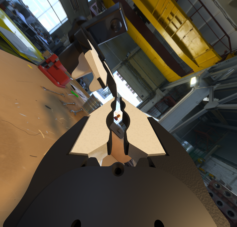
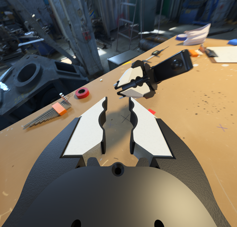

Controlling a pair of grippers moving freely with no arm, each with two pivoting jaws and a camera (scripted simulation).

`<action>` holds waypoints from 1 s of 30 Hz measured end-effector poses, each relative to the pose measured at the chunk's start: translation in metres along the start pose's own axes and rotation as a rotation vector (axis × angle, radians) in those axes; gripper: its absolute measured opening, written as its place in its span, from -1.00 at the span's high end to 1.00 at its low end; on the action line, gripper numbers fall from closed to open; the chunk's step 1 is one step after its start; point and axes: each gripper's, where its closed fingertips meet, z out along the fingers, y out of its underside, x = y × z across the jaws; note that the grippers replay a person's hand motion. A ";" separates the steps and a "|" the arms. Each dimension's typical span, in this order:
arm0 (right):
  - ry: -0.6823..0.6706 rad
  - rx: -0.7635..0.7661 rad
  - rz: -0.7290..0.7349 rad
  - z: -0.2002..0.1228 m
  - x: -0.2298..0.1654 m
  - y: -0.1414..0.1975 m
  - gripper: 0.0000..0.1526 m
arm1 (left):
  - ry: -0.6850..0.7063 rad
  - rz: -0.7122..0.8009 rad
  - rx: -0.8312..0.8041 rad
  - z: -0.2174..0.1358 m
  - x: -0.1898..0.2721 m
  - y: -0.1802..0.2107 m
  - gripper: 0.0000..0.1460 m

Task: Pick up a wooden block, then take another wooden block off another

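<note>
No wooden block shows clearly in either view. My left gripper point(image 1: 117, 98) is tilted over the wooden table point(image 1: 19, 118); its jaws are almost together with nothing between them. It also shows in the right wrist view point(image 2: 117, 90), hovering above the table point(image 2: 192, 118) just beyond my right gripper. My right gripper point(image 2: 117, 98) is open and empty, pointing down at bare tabletop with pencil crosses. It appears in the left wrist view point(image 1: 107, 88), close above the left fingertips. A small red flat piece point(image 2: 152, 111) lies behind the right finger.
A red tape roll point(image 2: 82, 92) and a hex key set point(image 2: 51, 112) lie near the table's far edge. A caliper point(image 2: 155, 53), an orange block point(image 2: 193, 53) and a clipboard point(image 2: 224, 54) are at the back right. A red vise point(image 1: 55, 69), wrenches point(image 1: 53, 91) and a metal bucket point(image 1: 91, 103) show in the left wrist view.
</note>
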 end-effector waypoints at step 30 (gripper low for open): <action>0.735 -0.449 -0.021 -0.015 0.076 0.179 0.86 | -0.480 0.284 0.228 -0.058 -0.079 -0.019 0.94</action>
